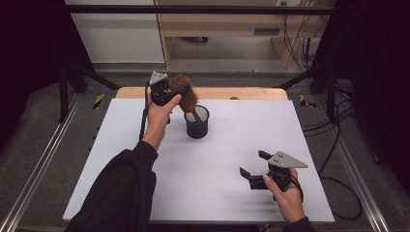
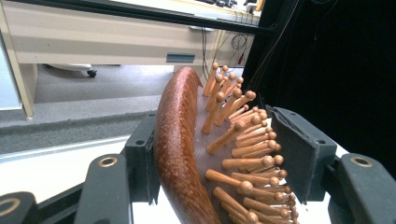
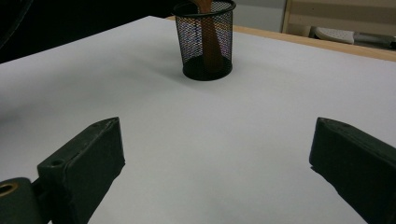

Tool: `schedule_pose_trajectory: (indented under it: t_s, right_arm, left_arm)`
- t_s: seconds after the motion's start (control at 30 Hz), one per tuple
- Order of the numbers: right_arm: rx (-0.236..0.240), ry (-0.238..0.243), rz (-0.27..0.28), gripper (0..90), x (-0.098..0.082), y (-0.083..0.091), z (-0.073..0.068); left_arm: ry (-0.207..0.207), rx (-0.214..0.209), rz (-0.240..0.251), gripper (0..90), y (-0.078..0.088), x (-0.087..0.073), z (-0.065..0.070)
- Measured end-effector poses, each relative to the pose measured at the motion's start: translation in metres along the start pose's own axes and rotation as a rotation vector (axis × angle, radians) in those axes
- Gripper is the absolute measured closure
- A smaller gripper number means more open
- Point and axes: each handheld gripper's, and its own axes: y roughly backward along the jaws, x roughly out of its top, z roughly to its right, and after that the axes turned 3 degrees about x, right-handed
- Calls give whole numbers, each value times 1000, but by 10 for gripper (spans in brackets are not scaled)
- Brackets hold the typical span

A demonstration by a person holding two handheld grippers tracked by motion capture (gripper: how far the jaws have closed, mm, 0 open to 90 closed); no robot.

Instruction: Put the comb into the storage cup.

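Nearest to me, low and right of centre in the high view, my right gripper (image 1: 255, 170) hovers just above the white table (image 1: 227, 193) with its jaws spread wide and nothing between them; in the right gripper view the bare sheet lies between the two black pads. Further up, near the middle of the high view, stands the black mesh cup (image 1: 197, 122), and the handle of the wooden hairbrush (image 1: 186, 96) already dips inside it, showing through the mesh at the top centre of the right gripper view (image 3: 210, 39). My left gripper (image 1: 170, 92), in the upper middle of the high view, has the brush head between its jaws, about half open: one pad lies against the smooth back, the other just off the bristle tips, so whether I am pressing or have let go I cannot tell. The brush leans left, top-heavy. I judge the danger is this: if I draw away at a slant, the bristles may snag a pad and the light cup may tip.
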Motion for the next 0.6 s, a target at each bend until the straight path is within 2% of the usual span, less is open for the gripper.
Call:
schedule_pose_trajectory:
  t_s: [0.6]
  right_arm:
    - [-1, 1, -1, 34, 0, 0, 0]
  left_arm:
    - [-13, 11, 6, 365, 0, 0, 1]
